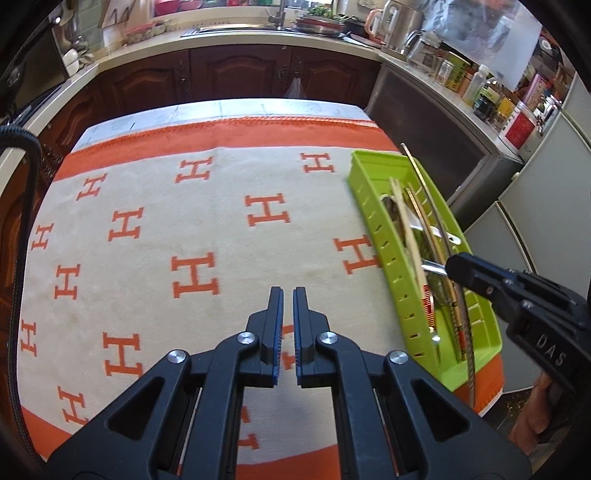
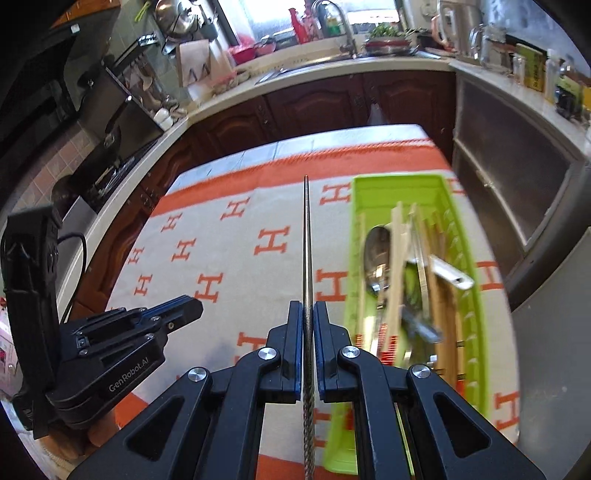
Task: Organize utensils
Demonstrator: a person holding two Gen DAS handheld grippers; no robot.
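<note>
My right gripper is shut on a thin metal chopstick that runs straight out between its pads, twisted end toward the camera. In the left wrist view the right gripper hangs over the lime-green utensil tray, with the metal chopstick lengthwise above it. The tray holds a metal spoon, wooden chopsticks and other utensils. Above the cream and orange H-patterned cloth, left of the tray, my left gripper is shut with nothing in it. It also shows as the left gripper.
The tray lies along the table's right edge, near a grey cabinet. Dark wood cabinets and a counter with a sink wrap around behind the table. Bottles and jars crowd the right counter. A person's hand grips the right tool.
</note>
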